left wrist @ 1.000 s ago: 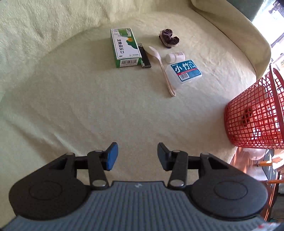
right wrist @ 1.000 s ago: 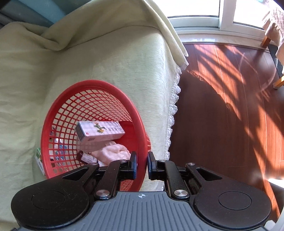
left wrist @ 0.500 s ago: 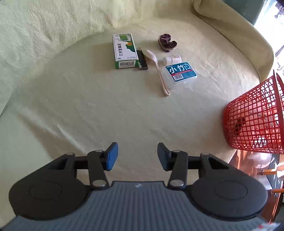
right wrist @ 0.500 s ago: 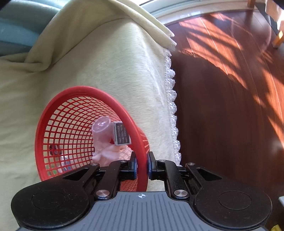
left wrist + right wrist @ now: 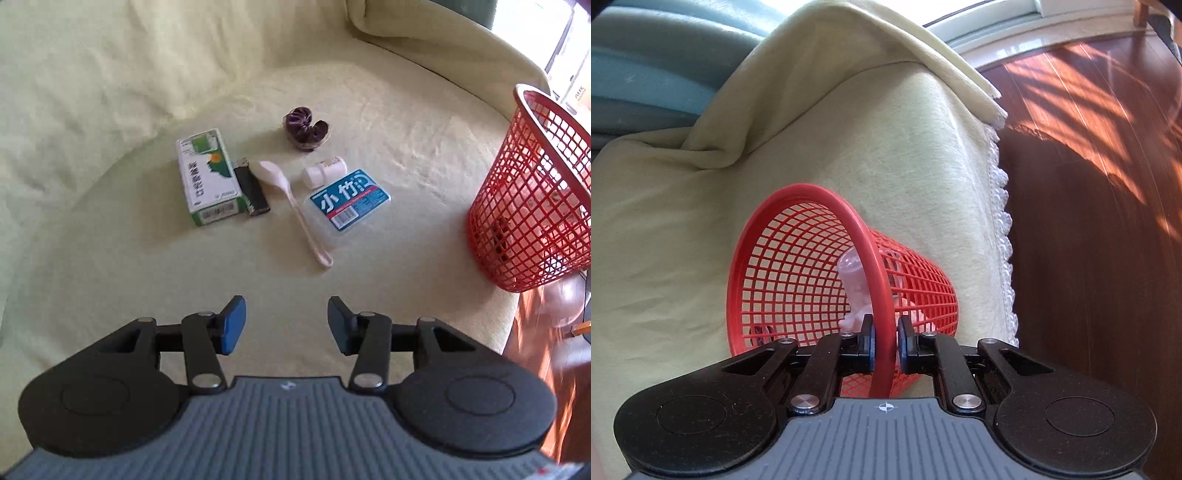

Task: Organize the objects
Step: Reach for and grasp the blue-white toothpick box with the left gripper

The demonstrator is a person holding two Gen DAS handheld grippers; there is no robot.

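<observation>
Basket (image 5: 798,280) work comes first here: your right tool (image 5: 885,345) has its jaws pinched on the red rim at the lower centre of the right wrist view, and the basket leans toward the camera with a pale bottle (image 5: 855,280) and other pieces already inside, so tip it gently and keep the mouth up or the contents will likely slide out. It sits on the cream blanket (image 5: 110,258) near the edge, wood floor (image 5: 1089,221) just beyond, at the right of the left wrist view. Your left tool (image 5: 284,325) hangs spread and empty at lower centre, well short of the loose cluster in the middle: green box (image 5: 208,177), black lighter (image 5: 253,194), pink spoon (image 5: 291,199), blue-labelled case (image 5: 349,203), small white bottle (image 5: 325,170), dark scrunchie (image 5: 306,129). Bring the basket nearer that group, then take the spoon by its thin handle, clear of the case touching it.
</observation>
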